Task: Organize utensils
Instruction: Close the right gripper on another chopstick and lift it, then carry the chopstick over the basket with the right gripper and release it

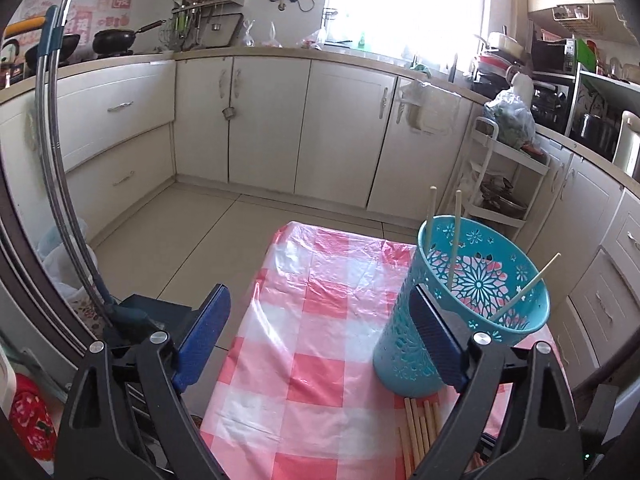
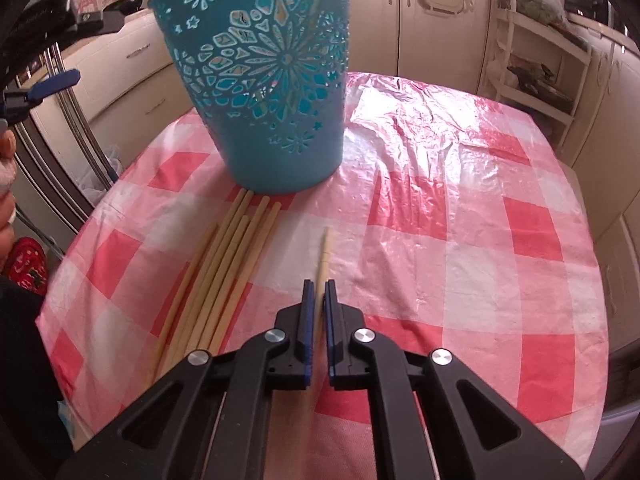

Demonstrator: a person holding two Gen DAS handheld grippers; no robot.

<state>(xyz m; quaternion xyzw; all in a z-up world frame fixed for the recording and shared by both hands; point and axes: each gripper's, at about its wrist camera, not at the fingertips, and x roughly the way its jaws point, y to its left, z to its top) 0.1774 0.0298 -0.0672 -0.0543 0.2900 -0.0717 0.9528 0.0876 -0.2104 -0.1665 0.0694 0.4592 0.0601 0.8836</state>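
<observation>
Chopstick (image 2: pixel 324 258) pinched in right hand-held gripper (image 2: pixel 319 294), left hand-held gripper (image 1: pixel 320 320) wide, empty, three chopsticks inside basket (image 1: pixel 516 280).

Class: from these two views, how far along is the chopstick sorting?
Done: three chopsticks stand in the basket. In hand: the right gripper is shut on one chopstick. Left: a bundle lies on the table. The left gripper is open, empty.

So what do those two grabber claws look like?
Both match. The left gripper and the right gripper have shiny black plastic arms shaped like forks with triangle holes, round silver bolts at the joints, and flat dark blue finger pads with a bumpy texture. No cables or sleeves show.
</observation>
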